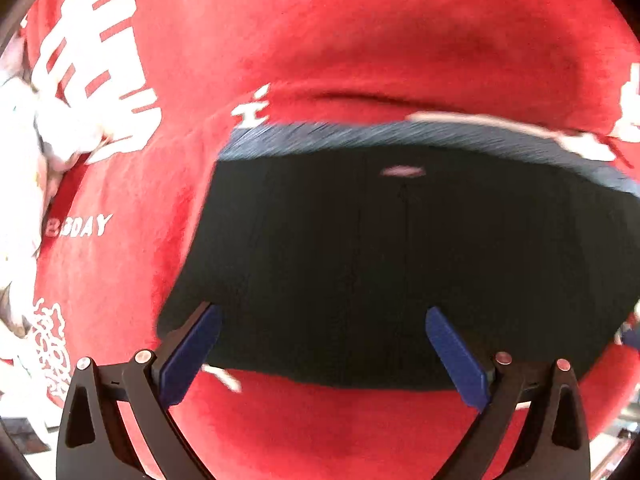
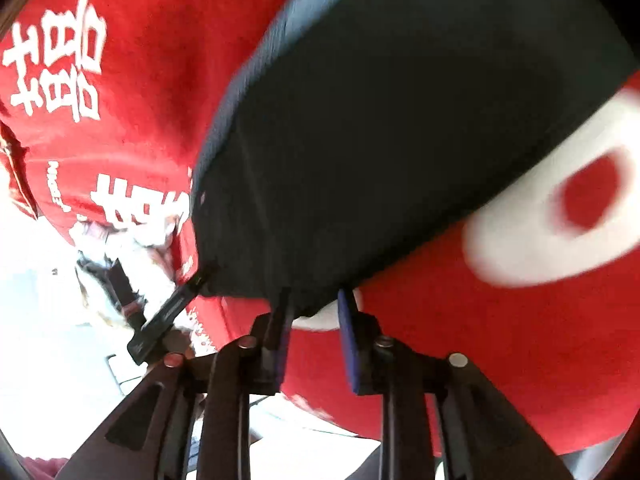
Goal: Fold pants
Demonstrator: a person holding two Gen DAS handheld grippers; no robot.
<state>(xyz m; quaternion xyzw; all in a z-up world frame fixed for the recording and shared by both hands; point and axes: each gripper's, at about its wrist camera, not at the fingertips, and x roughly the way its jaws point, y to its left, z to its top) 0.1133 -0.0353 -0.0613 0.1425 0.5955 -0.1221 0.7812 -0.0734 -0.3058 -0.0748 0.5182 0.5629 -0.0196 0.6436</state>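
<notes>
The dark folded pants lie flat on a red cloth with white characters. Their ribbed navy waistband runs along the far edge. My left gripper is open, its blue pads spread wide over the near edge of the pants, holding nothing. In the right wrist view the pants fill the upper middle. My right gripper sits at their near corner with its blue pads a small gap apart; the corner of fabric lies by the left pad, and no grip shows.
The red cloth bears white printed characters and a white ring. The other gripper's black finger shows at the pants' left corner. White crumpled items lie at the cloth's left edge.
</notes>
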